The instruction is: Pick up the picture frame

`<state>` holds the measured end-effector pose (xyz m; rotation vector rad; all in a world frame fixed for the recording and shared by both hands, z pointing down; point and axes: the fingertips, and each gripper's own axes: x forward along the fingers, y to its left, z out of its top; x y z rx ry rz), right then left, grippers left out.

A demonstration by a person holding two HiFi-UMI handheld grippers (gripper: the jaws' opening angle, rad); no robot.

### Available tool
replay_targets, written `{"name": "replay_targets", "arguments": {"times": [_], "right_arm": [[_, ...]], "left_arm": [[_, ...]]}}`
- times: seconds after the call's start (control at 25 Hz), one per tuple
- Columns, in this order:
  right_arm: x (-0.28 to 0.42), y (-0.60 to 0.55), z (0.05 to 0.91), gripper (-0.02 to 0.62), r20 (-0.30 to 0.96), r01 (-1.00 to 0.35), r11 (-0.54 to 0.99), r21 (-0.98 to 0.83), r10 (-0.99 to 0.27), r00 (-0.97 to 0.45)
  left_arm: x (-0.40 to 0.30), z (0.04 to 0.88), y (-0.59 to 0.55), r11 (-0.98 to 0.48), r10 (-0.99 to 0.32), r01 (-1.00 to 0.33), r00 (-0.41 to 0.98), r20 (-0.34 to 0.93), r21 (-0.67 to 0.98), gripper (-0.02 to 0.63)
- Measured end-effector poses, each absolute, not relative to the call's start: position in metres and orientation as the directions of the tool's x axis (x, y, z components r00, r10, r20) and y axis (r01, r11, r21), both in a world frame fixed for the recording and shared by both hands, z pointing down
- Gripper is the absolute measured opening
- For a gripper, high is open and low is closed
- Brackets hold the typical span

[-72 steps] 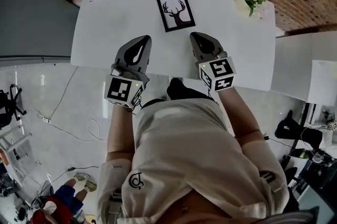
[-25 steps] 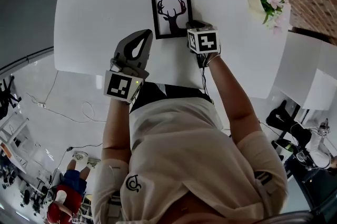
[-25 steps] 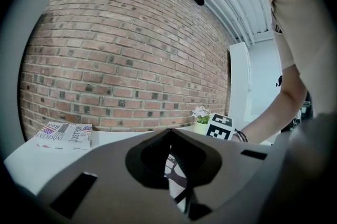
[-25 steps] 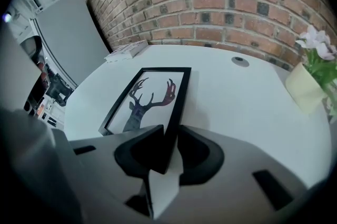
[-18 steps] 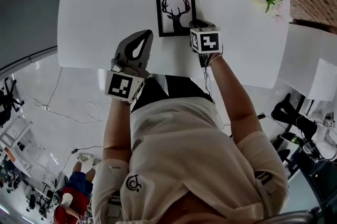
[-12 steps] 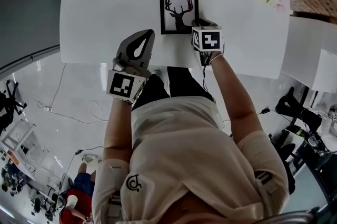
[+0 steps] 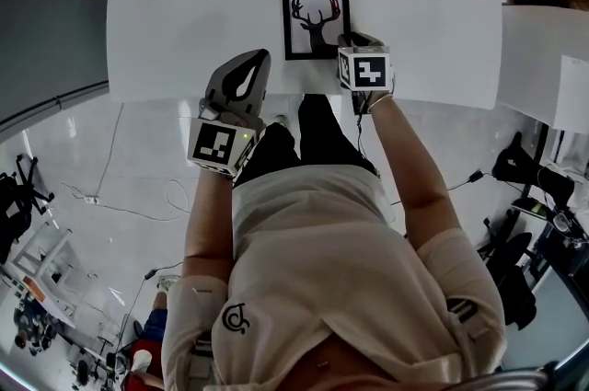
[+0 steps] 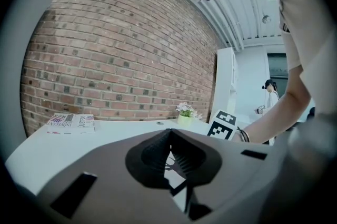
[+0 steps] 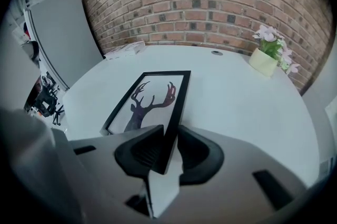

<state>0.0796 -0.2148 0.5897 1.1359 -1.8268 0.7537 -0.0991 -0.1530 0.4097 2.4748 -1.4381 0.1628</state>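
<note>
The black rectangular picture frame with a deer-silhouette print point(image 7: 315, 17) lies on the white table point(image 7: 184, 21), near the edge closest to the person. The right gripper point(image 7: 351, 40) points steeply down at the frame's right-hand edge by the near corner, and its jaws are clamped on that black edge, one pad on each side. I cannot tell whether that edge is off the table. The left gripper point(image 7: 249, 63) hovers nearly level over the table's near edge, left of the frame, jaws pressed together with nothing between them
</note>
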Motion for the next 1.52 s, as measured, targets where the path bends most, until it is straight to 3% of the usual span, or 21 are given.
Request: {"name": "replay_targets", "arguments": {"times": [0.96,1.52], "right_arm": [[0.089,-0.089,0.605,0.092,0.894,-0.934,0.35,-0.075,-0.391,-0.218],[0.088,-0.044,0.613,0.083,0.891,-0.947,0.297,-0.119,-0.389,-0.234]], "left_arm": [[-0.097,0.447,-0.058,-0.514,-0.787,-0.828,0.559,0.262,0.224,0.014],[-0.089,0.511,-0.022,-0.51,-0.695,-0.786,0.616,0.37,0.35,0.014]]}}
